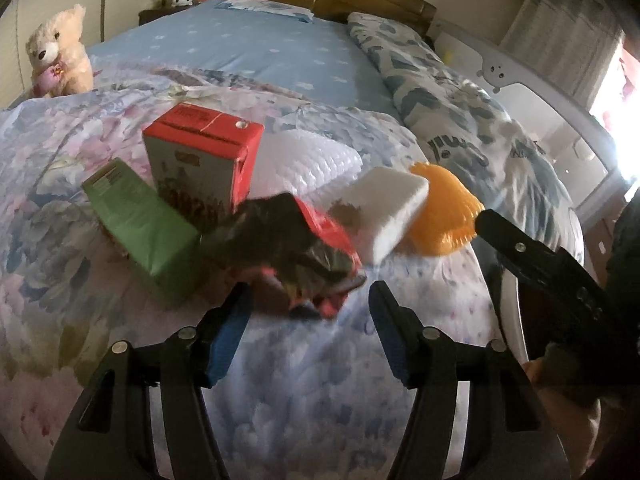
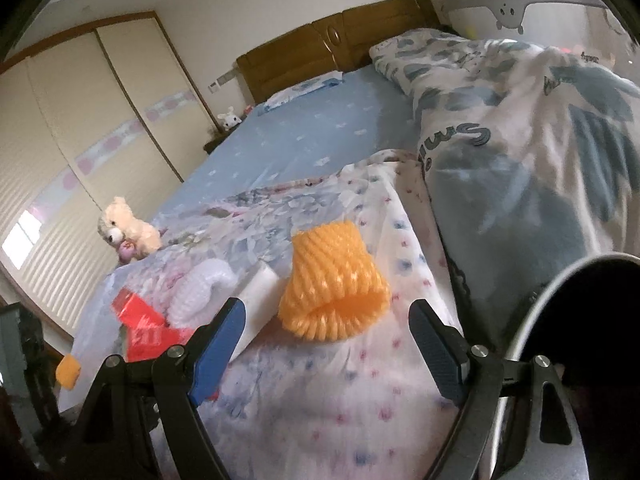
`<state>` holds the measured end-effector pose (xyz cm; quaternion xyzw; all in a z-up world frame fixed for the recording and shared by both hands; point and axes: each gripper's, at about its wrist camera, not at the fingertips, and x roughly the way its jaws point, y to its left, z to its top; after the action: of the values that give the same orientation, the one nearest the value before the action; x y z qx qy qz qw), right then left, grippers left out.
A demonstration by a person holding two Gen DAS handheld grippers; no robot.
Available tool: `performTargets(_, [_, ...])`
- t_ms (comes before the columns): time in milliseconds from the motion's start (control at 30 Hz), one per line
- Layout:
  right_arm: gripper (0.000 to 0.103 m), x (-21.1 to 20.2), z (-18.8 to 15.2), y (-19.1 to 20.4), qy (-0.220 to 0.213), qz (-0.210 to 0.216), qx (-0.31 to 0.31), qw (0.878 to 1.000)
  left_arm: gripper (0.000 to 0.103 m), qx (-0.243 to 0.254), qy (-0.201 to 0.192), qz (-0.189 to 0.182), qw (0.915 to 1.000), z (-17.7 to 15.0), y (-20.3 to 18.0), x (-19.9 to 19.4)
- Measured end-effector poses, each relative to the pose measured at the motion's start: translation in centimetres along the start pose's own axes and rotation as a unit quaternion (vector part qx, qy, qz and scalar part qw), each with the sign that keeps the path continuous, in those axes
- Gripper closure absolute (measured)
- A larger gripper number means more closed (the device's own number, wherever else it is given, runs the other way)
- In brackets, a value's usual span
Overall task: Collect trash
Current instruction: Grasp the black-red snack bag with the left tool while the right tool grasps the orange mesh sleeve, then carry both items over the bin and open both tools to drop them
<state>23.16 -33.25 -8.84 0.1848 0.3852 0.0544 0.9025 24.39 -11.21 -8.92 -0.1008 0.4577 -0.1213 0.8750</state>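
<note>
Crumpled wrapper just before my left fingers | both pairs gape, empty | light, crinkly; pinch its bunched edge | orange foam net right of wrapper: soft, squashy

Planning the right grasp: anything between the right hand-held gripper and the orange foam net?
Nothing: only bare floral quilt between the right hand-held gripper and the orange foam net, per right wrist view.

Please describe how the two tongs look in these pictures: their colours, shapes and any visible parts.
Both are alike. The left tongs have black plastic arms with long cut-out slots and round silver screws at the joints; each finger ends in a flat blue pad. The right tongs have the same black frame, silver screws and blue pads with a fine ribbed texture. No cables or markings show.
</note>
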Motion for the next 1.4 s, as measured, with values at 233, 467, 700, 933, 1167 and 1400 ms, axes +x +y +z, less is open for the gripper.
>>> performTargets(233, [0.059,2.2,-0.2,0.0,0.024,-0.006,-0.004,1.0,0.052,0.004,-0.005,0.001,1.0,0.5,-0.3,0.8])
performTargets(467, [0.093,0.1,-1.2,-0.1,0.015,0.012,0.003,1.0,0.076,0.025,-0.002,-0.019,0.9995,0.1,-0.8,0.8])
performTargets(700, [0.094,-2.3,-2.1,-0.1,0.004,0.027,0.012,1.0,0.076,0.043,-0.014,-0.03,0.9985,-1.3,-1.2,-1.2])
performTargets(933, [0.094,-4.7,-3.8,0.4,0.0,0.04,0.017,0.999,0.077,0.045,-0.017,-0.039,0.9981,-2.6,-0.9,-3.1])
performTargets(1167, [0.094,-6.9,-5.1,0.2,-0.014,0.036,0.022,0.999,0.077,0.043,-0.025,-0.035,0.9982,-3.9,-0.2,-4.8])
performTargets(1400, [0.095,-9.1,-6.1,-0.1,-0.023,0.037,0.027,0.999,0.077,0.05,-0.028,-0.043,0.9974,-5.0,-0.4,-6.2])
